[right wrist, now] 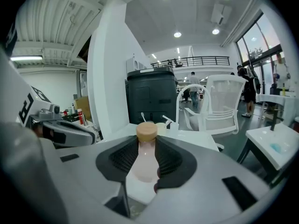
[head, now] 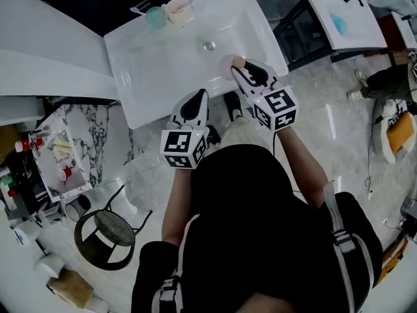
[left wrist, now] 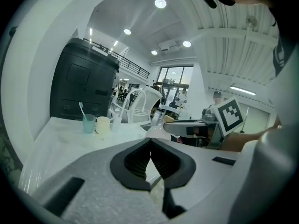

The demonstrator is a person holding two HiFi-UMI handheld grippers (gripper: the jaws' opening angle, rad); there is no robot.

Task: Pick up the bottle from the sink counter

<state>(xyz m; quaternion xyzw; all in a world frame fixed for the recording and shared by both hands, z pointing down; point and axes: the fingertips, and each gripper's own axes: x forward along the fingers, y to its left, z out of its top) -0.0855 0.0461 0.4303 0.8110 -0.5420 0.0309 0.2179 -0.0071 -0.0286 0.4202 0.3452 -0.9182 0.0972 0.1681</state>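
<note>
The left claw (left wrist: pixel 150 146) has its jaws pressed together with nothing between them. It hangs at the near edge of the white desk (head: pixel 150 77) and takes no part in the grasp.

At about 4 o'clock from the sink drain (head: pixel 208 45) is the bottle (right wrist: pixel 142 167), a pale pink one with a tan cap (right wrist: pixel 146 131). It stands upright between the jaws of the right claw (right wrist: pixel 145 146). The dark ribbed pads are closed against its body on both sides, so the jaws sit fairly wide but are clamped on it.

The grasp therefore looks done. What is left, at most, is to lift the bottle clear. It seems to be off the desk already, but the claw hides its base in every view, so this is not certain.

At 11 o'clock on the desk, a teal cup (head: pixel 155 16) and a cream cup (head: pixel 176 9) sit untouched.

No brand, label or lettering can be read on the bottle, whose visible side looks plain. The only print in sight is the black-and-white square markers on the left cube (head: pixel 184 147) and the right cube (head: pixel 277 107).
</note>
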